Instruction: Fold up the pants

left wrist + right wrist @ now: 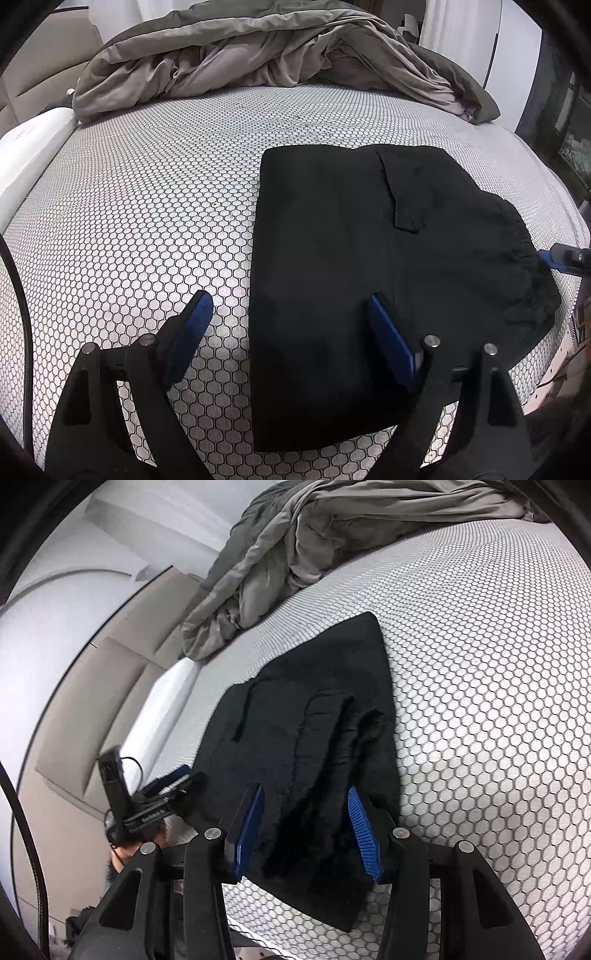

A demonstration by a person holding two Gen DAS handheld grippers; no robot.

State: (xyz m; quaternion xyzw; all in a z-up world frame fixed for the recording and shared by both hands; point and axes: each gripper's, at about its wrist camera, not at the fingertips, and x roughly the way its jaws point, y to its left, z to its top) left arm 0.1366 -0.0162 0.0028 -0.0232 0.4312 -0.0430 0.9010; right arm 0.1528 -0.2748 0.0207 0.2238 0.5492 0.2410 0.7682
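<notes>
Black pants (369, 266) lie folded into a compact rectangle on the honeycomb-patterned mattress (155, 206), pocket flap up and gathered waistband at the right. My left gripper (291, 314) is open, hovering over the pants' near left edge, one blue pad over the mattress and one over the cloth. My right gripper (306, 805) is open, its blue pads either side of the waistband end of the pants (317, 738); nothing is held. The right gripper's tip also shows in the left wrist view (565, 258), and the left gripper shows in the right wrist view (155, 797).
A crumpled grey duvet (258, 55) is heaped at the far end of the mattress. A white bolster (29, 155) lies along the left side by a beige padded headboard (92, 709). The mattress edge (480, 701) drops off near me.
</notes>
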